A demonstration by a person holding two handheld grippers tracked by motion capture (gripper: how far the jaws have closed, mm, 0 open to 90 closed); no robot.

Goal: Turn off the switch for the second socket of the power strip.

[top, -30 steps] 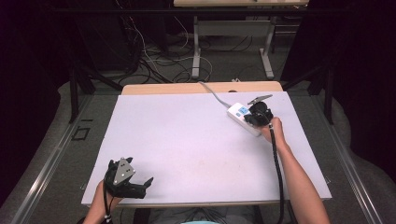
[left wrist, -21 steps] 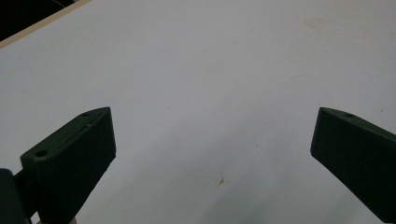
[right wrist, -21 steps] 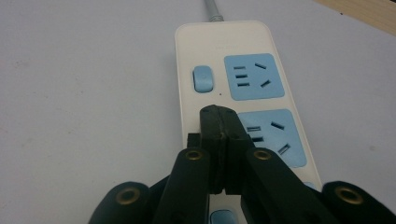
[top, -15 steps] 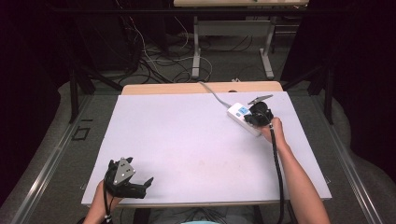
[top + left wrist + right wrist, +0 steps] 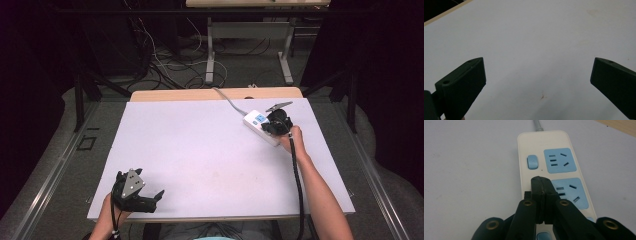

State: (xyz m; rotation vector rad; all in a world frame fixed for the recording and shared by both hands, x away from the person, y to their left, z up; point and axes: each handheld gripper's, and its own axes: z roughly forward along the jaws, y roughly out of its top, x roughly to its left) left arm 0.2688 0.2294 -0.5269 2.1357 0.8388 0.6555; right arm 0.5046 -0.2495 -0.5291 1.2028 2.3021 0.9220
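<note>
While right tongs (image 5: 541, 182) press together, tips over power strip (image 5: 544, 140), arm outstretched, left tongs (image 5: 537, 75) spread, low over table (image 5: 200, 145).

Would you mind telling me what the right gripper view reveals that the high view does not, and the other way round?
The right gripper view alone makes out the blue rocker switch, the socket slots, and the jaws pressed together, empty. The high view alone gives the left gripper at the table's near left edge. Both share the right gripper over the white power strip and its grey cord.
</note>
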